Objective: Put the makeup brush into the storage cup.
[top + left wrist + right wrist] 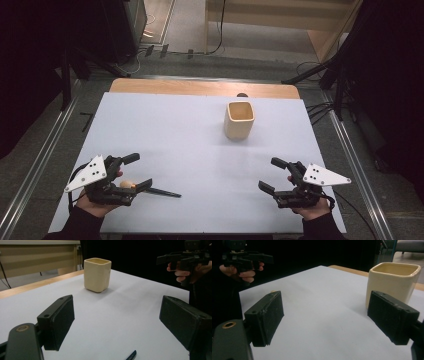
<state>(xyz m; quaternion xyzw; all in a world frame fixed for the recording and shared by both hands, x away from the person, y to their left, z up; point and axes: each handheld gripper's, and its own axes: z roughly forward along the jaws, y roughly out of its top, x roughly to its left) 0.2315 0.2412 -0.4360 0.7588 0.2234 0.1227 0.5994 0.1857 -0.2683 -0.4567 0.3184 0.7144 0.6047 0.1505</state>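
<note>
A cream square-sided ceramic cup (pixel 239 120) stands upright, apparently empty, well beyond both open jaw pairs. A dark pen (pixel 162 192) lies flat just past the left jaws.

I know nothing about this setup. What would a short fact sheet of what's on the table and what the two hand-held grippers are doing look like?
Surface: white table top with a wooden far edge
Cup: cream square ceramic cup, upright, empty, toward the far side
Pen: dark slim pen lying flat near the left gripper
Left gripper: open, holding nothing
Right gripper: open, holding nothing
</note>
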